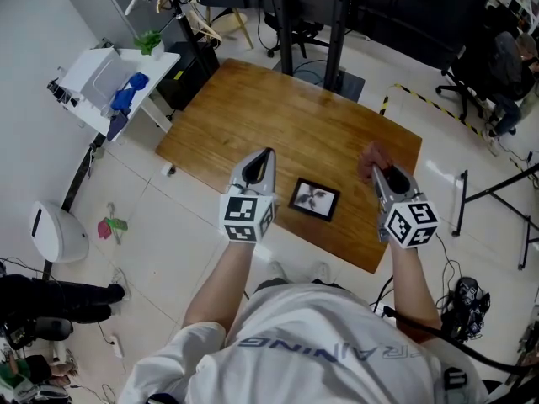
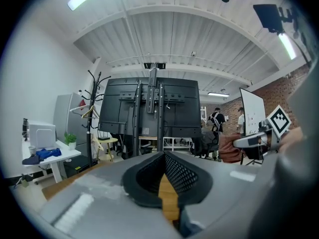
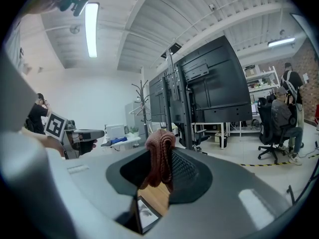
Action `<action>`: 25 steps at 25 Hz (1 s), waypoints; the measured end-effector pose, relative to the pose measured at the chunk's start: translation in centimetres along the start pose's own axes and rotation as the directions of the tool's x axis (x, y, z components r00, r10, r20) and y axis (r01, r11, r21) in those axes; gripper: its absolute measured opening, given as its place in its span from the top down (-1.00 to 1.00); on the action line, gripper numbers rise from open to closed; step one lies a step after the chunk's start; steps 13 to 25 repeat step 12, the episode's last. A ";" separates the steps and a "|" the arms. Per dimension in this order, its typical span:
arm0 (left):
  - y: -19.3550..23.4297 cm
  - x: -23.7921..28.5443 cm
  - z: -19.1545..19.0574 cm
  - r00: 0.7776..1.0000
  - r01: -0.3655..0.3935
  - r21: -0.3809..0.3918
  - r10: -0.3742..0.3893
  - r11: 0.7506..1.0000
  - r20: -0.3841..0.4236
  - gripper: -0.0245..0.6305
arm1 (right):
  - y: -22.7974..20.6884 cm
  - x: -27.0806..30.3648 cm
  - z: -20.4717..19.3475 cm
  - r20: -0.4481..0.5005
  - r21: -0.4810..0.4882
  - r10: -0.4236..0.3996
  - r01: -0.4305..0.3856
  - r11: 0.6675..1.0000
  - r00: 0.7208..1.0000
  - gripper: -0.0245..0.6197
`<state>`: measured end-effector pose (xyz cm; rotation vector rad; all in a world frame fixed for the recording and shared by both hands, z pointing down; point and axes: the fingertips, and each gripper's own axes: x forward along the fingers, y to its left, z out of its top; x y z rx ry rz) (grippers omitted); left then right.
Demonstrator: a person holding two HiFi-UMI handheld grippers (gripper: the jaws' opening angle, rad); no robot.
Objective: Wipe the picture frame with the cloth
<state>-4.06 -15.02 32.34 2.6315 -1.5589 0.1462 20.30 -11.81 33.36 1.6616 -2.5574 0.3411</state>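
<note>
Holding 2 grippers over the wooden table, we begin at the far left, where a white side table stands on the pale floor, well apart from the wooden one. It carries a blue object and a small green plant.

Next comes our left gripper, hanging above the table's near edge and pointing away from us. In the left gripper view its jaws meet at the tips with nothing between them, and only a strip of wood shows in the gap below.

Just to its right the picture frame lies flat on the table, black-bordered, between the 2 grippers and touched by neither.

Farther right, our right gripper has its jaws pressed onto the cloth, a bunched reddish-brown wad that sticks out past the tips. We cannot tell whether the cloth touches the wood.
</note>
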 end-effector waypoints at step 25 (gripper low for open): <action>-0.1 -0.5 -0.4 1.000 0.005 -0.013 -0.005 1.000 -0.012 0.92 | 0.5 -0.6 -0.1 -0.003 -0.005 -0.006 0.006 1.000 1.000 0.59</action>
